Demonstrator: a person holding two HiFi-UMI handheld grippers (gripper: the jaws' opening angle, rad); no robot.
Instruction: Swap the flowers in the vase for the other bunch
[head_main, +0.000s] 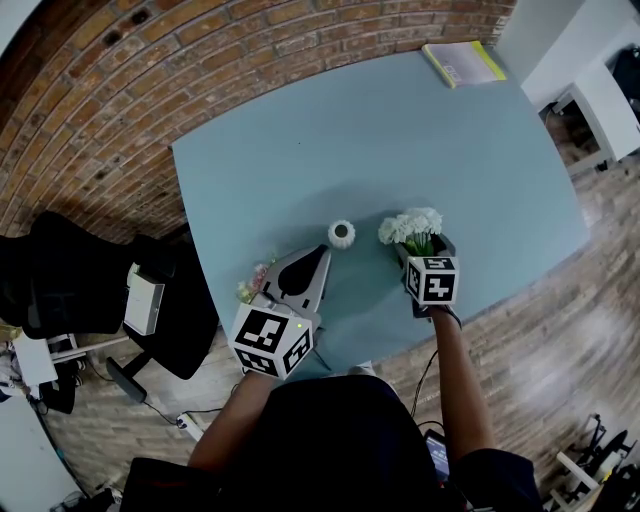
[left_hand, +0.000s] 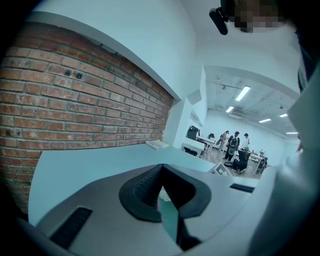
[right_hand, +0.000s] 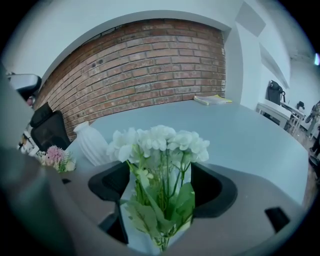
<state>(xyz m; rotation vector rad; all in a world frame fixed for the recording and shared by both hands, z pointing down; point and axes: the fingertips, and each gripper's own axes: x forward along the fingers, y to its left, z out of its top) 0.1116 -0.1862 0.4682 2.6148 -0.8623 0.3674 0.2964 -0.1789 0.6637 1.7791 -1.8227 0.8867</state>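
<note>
Head view: on the blue-grey table the white vase stands upright between the two grippers, its mouth open to the camera. The left gripper points at the vase from just beside it, and the pink flowers lie on the table at its left side. The right gripper has the white flowers at its tip, to the right of the vase. A yellow book lies at the far corner.

Left gripper view: the left gripper is closed, tips together, nothing between them.

Right gripper view: the right gripper is released, its jaws stand apart; the stems of the white flowers pass between them, and the pads do not press them. The vase and the pink flowers are at the left
</note>
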